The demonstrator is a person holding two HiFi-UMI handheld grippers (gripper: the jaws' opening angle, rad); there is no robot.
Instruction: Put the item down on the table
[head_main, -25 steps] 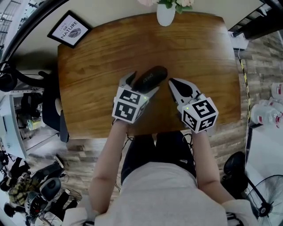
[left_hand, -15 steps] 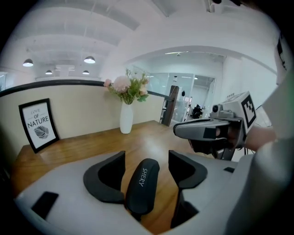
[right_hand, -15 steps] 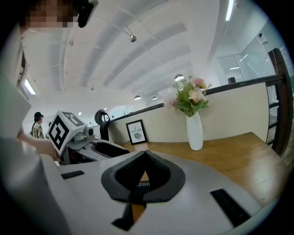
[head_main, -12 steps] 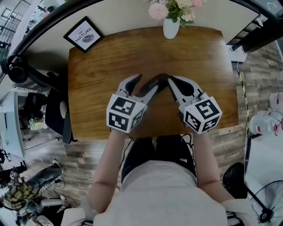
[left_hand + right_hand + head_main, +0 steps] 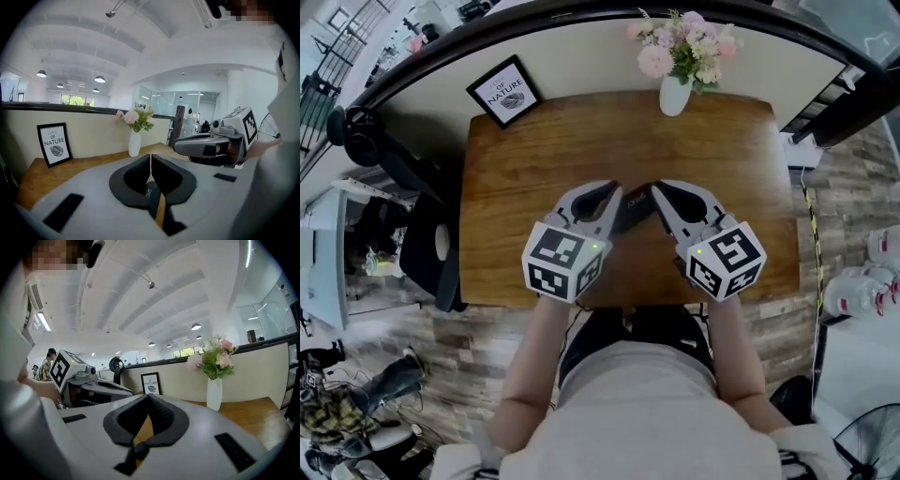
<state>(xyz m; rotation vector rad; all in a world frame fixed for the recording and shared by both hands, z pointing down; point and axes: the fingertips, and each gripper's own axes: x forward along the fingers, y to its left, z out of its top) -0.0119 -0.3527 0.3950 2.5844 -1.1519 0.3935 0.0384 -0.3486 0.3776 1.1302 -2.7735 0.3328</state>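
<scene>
A: Where was the item (image 5: 635, 208) at that point?

B: It lay flat on the tabletop (image 5: 544, 141), a dark oblong thing near the front edge. In the head view it showed between the two grippers and below them, partly covered by both.

A: Did either gripper have hold of it?

B: No. The left gripper (image 5: 150, 159) had just been closing its jaws, and they stood together along their whole length with nothing between them. The right gripper (image 5: 148, 398) had its jaw tips touching too. Only bare wood showed through the gap behind them, so it was empty as well.

A: And where were the grippers themselves?

B: Both hung above the tabletop, side by side and angled toward each other, with the item under the gap between their tips. Neither appeared to touch it.

A: So which step was that?

B: I judged the put-down itself done, with the item released and resting on the wood. What was left was the retreat.

A: What did the next move ask for?

B: Very little. The hands needed to draw clear without dipping, so that no jaw caught the item or nudged it across the tabletop.
</scene>
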